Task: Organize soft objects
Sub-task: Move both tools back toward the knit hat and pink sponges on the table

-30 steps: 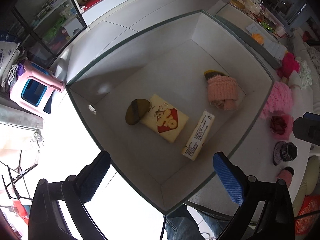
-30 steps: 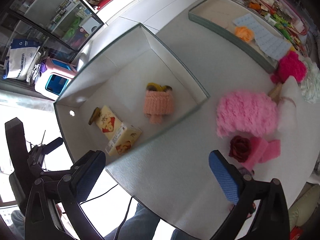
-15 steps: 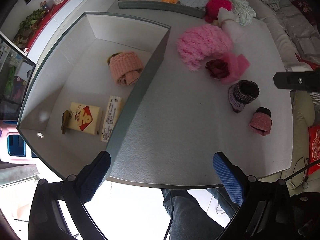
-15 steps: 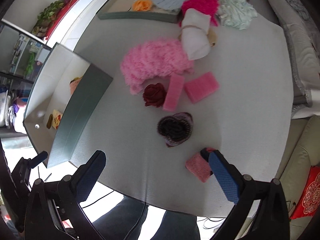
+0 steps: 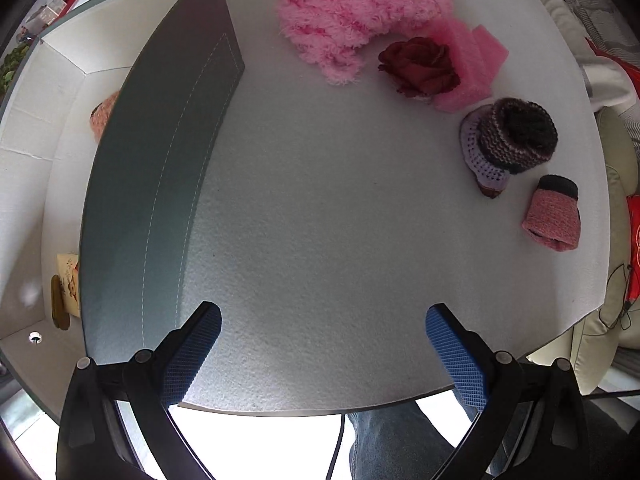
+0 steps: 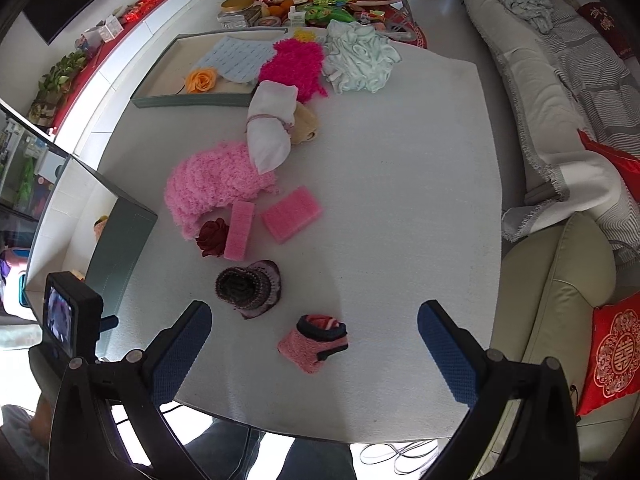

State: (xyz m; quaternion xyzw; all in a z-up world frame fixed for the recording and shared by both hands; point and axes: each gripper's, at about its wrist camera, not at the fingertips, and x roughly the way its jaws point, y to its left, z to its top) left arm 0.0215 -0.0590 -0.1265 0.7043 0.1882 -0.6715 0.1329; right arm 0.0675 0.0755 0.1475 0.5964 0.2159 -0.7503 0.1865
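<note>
My left gripper point(image 5: 322, 326) is open and empty over bare white table, beside the grey box point(image 5: 160, 184). Ahead lie a fluffy pink piece point(image 5: 352, 12), a dark red rose point(image 5: 418, 66), pink sponges point(image 5: 468, 68), a striped knit hat point(image 5: 508, 138) and a small pink knit shoe point(image 5: 554, 216). My right gripper point(image 6: 314, 332) is open and empty, with the pink knit shoe point(image 6: 314, 344) between its fingers, not touched. The knit hat point(image 6: 250, 286), rose point(image 6: 212, 236), sponges point(image 6: 292, 214) and fluffy pink piece point(image 6: 216, 182) lie beyond.
The box holds a pink knit item point(image 5: 100, 116) and a yellow packet point(image 5: 68, 284). A white bundle point(image 6: 270, 128), magenta fluff point(image 6: 294, 66) and pale green cloth point(image 6: 360, 60) lie farther back by a grey tray point(image 6: 192, 100). A sofa point(image 6: 560, 120) borders the right.
Both grippers swung right, away from the box and over the table. The left dropped closer to the tabletop; the right now frames the pink knit shoe. Both stayed open.
</note>
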